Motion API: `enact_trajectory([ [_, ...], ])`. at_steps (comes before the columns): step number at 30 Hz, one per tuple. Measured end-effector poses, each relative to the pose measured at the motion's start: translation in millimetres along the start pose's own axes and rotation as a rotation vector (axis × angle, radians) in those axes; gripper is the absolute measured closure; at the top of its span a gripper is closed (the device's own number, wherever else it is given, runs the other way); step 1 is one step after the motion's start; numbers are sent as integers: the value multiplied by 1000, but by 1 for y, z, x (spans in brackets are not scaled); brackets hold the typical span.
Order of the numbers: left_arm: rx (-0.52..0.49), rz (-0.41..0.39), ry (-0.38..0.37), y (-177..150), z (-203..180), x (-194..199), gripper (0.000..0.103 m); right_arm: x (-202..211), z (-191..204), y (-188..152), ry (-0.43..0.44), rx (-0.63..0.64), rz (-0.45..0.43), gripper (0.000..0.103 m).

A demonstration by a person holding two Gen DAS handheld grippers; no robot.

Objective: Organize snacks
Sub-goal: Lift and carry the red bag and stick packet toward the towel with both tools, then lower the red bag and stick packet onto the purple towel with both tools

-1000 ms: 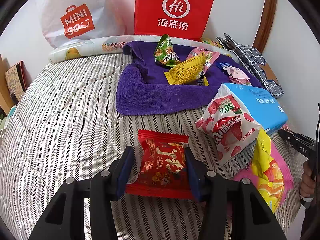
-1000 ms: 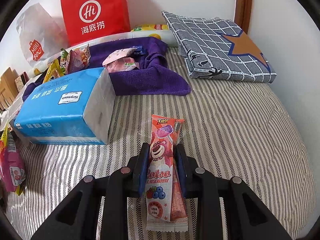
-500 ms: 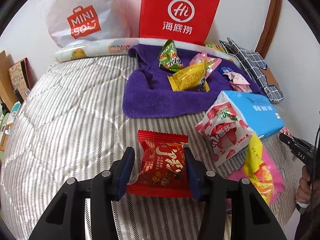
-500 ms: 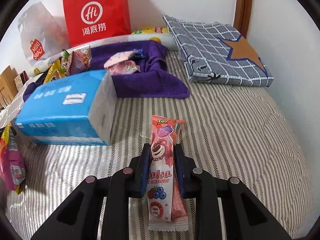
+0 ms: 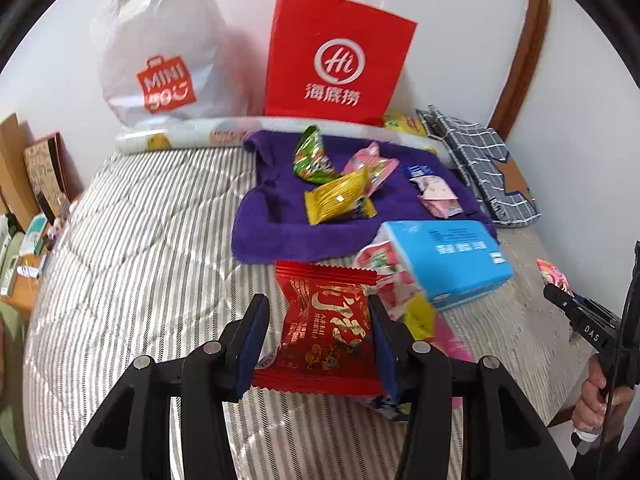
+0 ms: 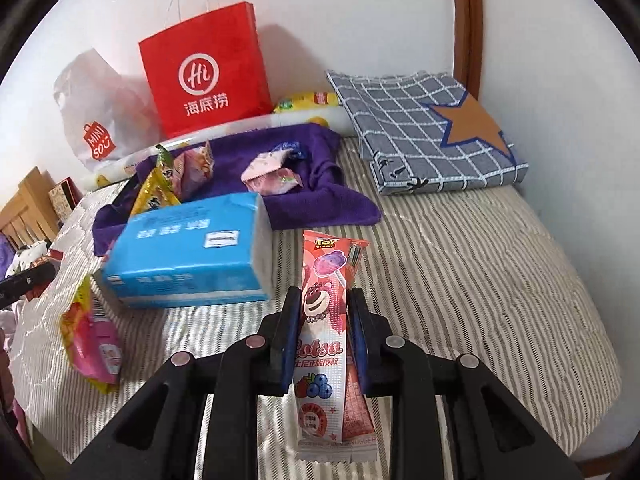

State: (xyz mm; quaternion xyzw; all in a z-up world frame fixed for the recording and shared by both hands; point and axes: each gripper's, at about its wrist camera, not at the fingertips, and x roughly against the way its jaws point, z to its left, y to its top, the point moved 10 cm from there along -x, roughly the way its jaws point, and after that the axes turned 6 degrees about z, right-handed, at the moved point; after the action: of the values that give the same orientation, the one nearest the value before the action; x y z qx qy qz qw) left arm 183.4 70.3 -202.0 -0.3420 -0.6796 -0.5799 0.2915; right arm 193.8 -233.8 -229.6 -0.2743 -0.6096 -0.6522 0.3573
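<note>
My left gripper [image 5: 316, 320] is shut on a red snack packet [image 5: 324, 328] and holds it above the striped bed. My right gripper [image 6: 323, 310] is shut on a long pink Lotso lollipop packet [image 6: 326, 320] and holds it above the bed. A purple towel [image 5: 280, 216] lies at the back with a green packet [image 5: 312, 156], a yellow packet [image 5: 340, 200] and pink packets [image 5: 436, 196] on it. The towel also shows in the right wrist view [image 6: 320, 196]. More snack packets [image 6: 94, 332] lie beside a blue tissue pack [image 6: 188, 252].
A red paper bag [image 5: 336, 56] and a white plastic bag [image 5: 160, 68] stand against the wall. A folded checked cloth [image 6: 424, 128] lies at the back right. The blue tissue pack [image 5: 448, 256] sits in front of the towel. A bedside shelf [image 5: 24, 216] is at the left.
Both grippers have lifted and drawn back with their packets, so the bed and the bags look farther away. The grips are unchanged.
</note>
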Motion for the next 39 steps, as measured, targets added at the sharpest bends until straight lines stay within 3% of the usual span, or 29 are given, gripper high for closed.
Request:
enact_trajectory([
  [19, -54, -45, -74, 53, -62, 40, 56, 60, 19, 59, -10, 31, -83, 79],
  [39, -68, -58, -63, 116, -67, 20, 56, 37, 43, 135, 7, 87, -123, 79],
])
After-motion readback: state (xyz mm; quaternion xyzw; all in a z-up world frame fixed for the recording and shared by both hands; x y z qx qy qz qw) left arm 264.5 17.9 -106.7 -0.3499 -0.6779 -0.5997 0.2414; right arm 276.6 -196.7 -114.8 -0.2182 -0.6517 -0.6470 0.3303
